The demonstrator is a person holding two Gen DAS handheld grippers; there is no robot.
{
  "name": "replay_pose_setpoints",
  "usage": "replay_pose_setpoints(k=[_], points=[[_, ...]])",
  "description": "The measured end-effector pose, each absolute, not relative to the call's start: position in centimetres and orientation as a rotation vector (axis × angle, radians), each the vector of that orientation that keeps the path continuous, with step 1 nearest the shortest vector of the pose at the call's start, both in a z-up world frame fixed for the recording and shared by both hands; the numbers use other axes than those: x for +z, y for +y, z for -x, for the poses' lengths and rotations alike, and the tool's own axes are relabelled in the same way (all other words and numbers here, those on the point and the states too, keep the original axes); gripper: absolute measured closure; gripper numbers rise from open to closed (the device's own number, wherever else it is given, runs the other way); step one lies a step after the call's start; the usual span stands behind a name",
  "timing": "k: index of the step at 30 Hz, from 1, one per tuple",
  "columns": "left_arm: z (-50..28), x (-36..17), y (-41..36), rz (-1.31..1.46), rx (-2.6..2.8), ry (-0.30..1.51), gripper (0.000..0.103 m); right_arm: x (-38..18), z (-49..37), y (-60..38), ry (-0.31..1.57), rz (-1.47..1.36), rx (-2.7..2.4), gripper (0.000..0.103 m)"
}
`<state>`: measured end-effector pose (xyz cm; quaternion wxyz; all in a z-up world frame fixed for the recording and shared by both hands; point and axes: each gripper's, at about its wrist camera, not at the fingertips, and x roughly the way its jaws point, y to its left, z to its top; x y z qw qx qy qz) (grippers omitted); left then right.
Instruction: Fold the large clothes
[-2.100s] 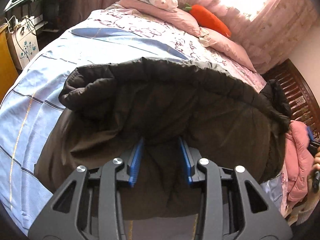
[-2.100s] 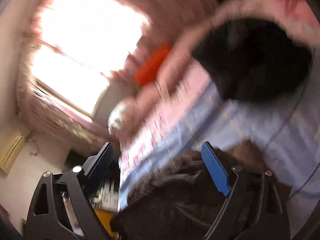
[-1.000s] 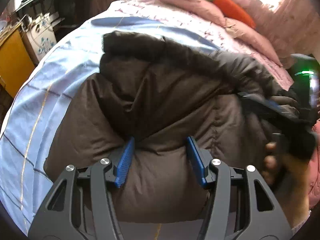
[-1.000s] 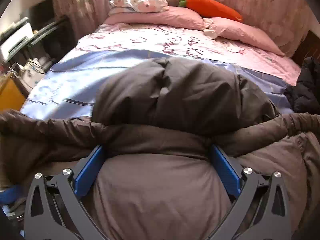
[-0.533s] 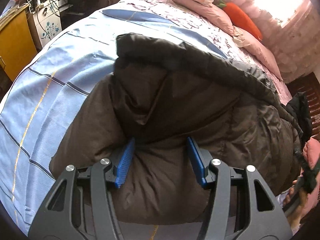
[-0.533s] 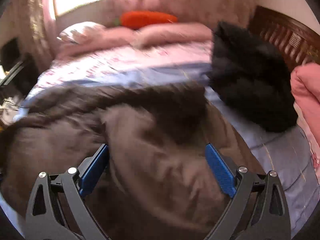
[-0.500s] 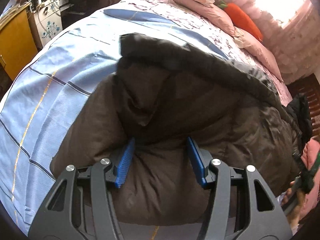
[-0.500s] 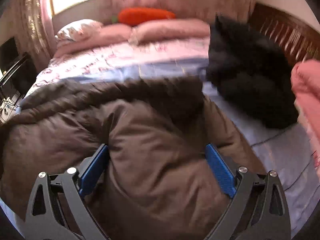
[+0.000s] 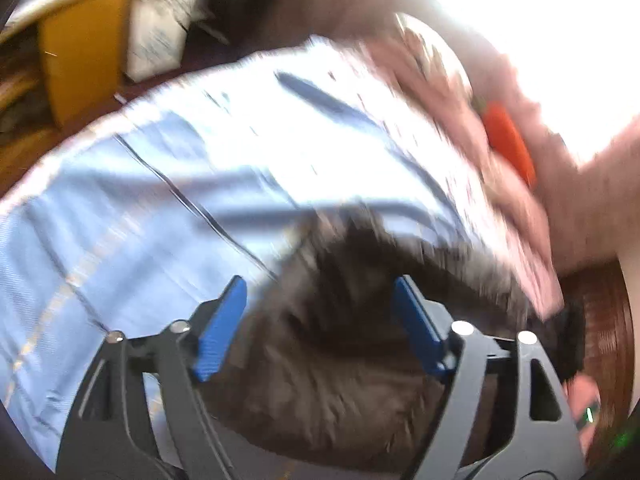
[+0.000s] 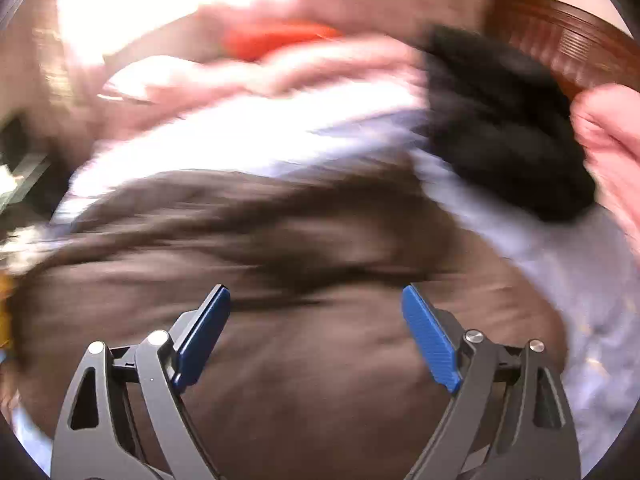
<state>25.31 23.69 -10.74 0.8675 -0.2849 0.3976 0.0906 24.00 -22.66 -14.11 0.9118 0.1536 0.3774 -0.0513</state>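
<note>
Both tongs open and holding nothing, left gripper (image 9: pixel 318 310) just opened wider, right gripper (image 10: pixel 316 322) closing a little, above big puffy brown coat (image 10: pixel 280 280) lying sideways on light blue bedsheet (image 9: pixel 120 216), nearer the right one.

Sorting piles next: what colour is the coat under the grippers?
Dark brown coat, clearest in the right wrist view despite blur.

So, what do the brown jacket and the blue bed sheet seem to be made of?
Brown jacket: probably padded synthetic shell with a soft matte sheen; it looks puffy, with rounded folds. Blue bed sheet: likely thin woven cotton or similar, matte, lying flat with printed stripes. Motion blur hides the weave.
</note>
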Motion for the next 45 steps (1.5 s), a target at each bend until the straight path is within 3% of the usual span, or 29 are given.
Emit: replay_pose_setpoints(k=[3,6,9,12,20,24,28,31,32,39,45], points=[[-23.9,-9.1,24.9,0.615,0.242,0.819,0.025,-11.4,-23.7,-13.9,0.785,-0.249,0.145,0.016],[-23.9,-10.0,23.9,0.51,0.287,0.93,0.027,-10.2,-24.2,-3.4,0.823,-0.12,0.35,0.021],[-24.2,-12.5,23.0,0.422,0.29,1.036,0.03,-11.7,-27.2,3.8,0.882,-0.005,0.371,0.032],[-24.1,-15.8,22.8,0.384,0.263,1.138,0.031,-14.7,-32.2,6.5,0.952,0.013,0.267,0.034],[-25.4,-19.1,20.5,0.257,0.212,1.174,0.028,-19.9,-39.0,6.5,0.987,0.086,0.127,0.032],[-25.8,-18.6,19.9,0.271,0.23,1.173,0.031,-18.7,-37.8,6.4,0.994,0.103,0.17,0.032],[-25.4,-16.2,19.3,0.303,0.184,1.062,0.031,-12.3,-33.0,1.1,0.707,-0.063,0.222,0.033],[-24.8,-14.8,18.2,0.284,0.145,0.983,0.029,-9.8,-31.1,-5.3,0.585,-0.182,0.057,0.018],[-24.6,-14.5,17.9,0.281,0.138,0.967,0.027,-9.8,-31.1,-7.3,0.58,-0.202,0.006,0.018],[-24.4,-13.8,16.5,0.244,0.145,0.952,0.025,-16.5,-35.5,-12.5,0.829,-0.186,-0.092,0.018],[-24.7,-13.9,16.5,0.194,0.154,0.941,0.024,-19.4,-36.4,-12.0,0.812,-0.139,-0.108,0.015]])
